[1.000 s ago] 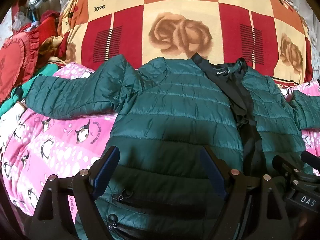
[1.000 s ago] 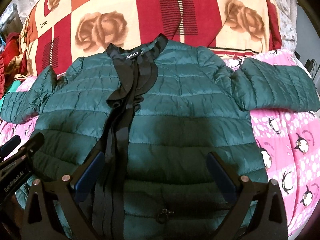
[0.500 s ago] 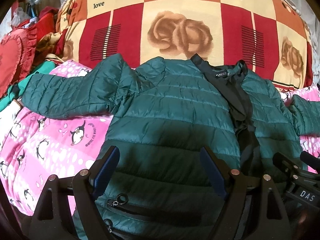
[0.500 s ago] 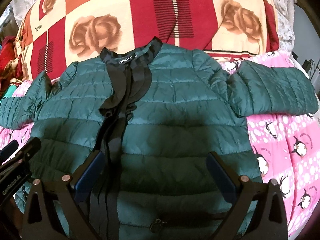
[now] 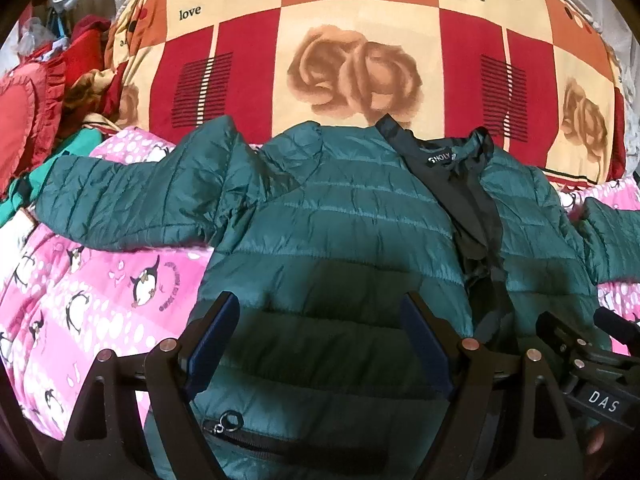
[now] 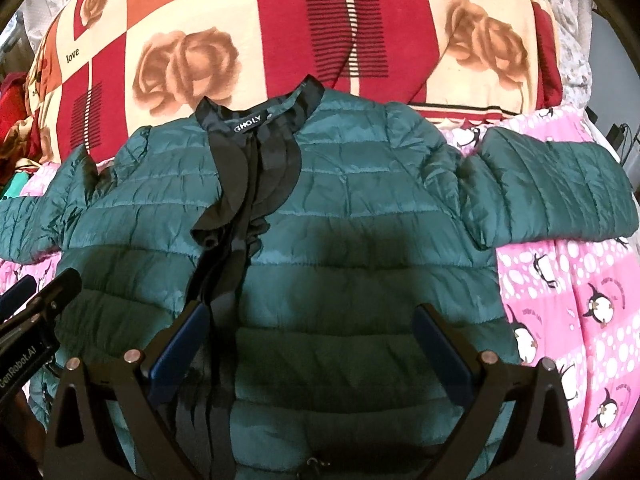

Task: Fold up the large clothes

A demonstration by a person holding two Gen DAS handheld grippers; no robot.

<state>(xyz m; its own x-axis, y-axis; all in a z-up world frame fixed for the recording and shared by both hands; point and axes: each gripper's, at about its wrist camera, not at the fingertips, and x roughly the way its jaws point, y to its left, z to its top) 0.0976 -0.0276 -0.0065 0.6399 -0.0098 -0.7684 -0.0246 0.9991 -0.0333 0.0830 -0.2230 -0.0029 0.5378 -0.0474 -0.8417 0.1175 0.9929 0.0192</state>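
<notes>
A bed fills both views, covered by a pink penguin-print blanket (image 5: 100, 280), with a big quilt of red, orange and cream squares printed with roses (image 5: 352, 52) heaped at 12 o'clock. On the blanket lies a dark green quilted puffer jacket (image 6: 360, 208), front up, its black collar (image 6: 260, 120) at 12 o'clock, its hem at 6 o'clock under the cameras, so the body's long axis runs straight away from both tools. Its sleeves stretch out along the 9-to-3 line: the left sleeve (image 5: 128, 204) toward 9, the right sleeve (image 6: 560, 196) toward 3. The left gripper (image 5: 320, 344) and right gripper (image 6: 312, 344) hover low over the hem, jaws spread wide and empty. Each sleeve is likely best taken by the hand on its own side.
</notes>
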